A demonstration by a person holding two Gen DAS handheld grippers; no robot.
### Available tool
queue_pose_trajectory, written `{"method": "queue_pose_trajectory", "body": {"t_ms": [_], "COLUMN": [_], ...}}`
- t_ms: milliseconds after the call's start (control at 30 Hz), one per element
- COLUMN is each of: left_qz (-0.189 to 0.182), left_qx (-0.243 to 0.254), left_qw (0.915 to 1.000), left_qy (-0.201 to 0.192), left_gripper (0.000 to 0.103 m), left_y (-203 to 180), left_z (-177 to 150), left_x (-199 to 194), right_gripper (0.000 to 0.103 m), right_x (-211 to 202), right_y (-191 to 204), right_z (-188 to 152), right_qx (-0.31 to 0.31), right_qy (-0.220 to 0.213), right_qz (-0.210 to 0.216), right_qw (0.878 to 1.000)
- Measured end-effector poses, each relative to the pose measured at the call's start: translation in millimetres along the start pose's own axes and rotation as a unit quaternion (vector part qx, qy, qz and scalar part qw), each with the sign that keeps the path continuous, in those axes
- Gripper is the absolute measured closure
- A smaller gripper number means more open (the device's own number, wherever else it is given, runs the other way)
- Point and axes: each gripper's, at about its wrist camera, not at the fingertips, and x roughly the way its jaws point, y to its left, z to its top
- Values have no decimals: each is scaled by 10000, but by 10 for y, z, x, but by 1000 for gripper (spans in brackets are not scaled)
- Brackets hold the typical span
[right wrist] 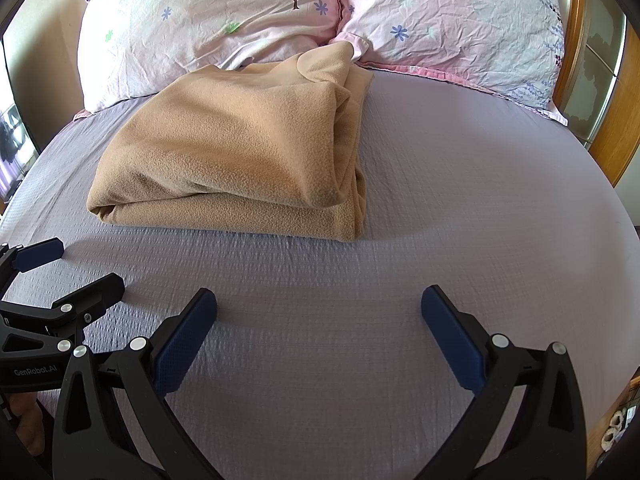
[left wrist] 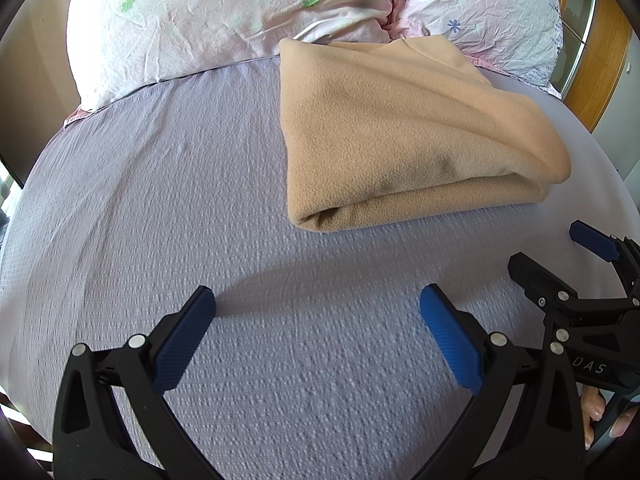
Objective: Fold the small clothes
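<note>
A tan fleece garment (left wrist: pixel 400 132) lies folded in a thick rectangle on the lilac bed sheet (left wrist: pixel 160 184); it also shows in the right wrist view (right wrist: pixel 240 160). My left gripper (left wrist: pixel 318 300) is open and empty, hovering over bare sheet below and left of the garment. My right gripper (right wrist: pixel 319 300) is open and empty over bare sheet below and right of the garment. The right gripper also appears at the right edge of the left wrist view (left wrist: pixel 560 260), and the left gripper at the left edge of the right wrist view (right wrist: pixel 76 268).
Two pink floral pillows (left wrist: pixel 224 16) (right wrist: pixel 452 24) lie at the head of the bed, touching the garment's far edge. A wooden headboard frame (left wrist: pixel 600 60) rises at the right. The bed edge falls away at far right (right wrist: pixel 624 360).
</note>
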Motion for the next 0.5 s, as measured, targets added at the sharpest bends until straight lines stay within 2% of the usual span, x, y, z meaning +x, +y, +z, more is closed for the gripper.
{"method": "queue_pose_trajectory", "body": {"t_ms": [500], "left_qz": [12], "left_qx": [-12], "left_qw": [10000], "left_qy": [-2], "left_gripper": [2], "left_y": [7], "left_z": [16], "left_x": [-5], "right_gripper": [1], "right_x": [6], "right_y": [-12], "right_z": [6], "right_qx": [-2], "right_qy": [-3], "right_qz": [2], "right_qw": [10000]}}
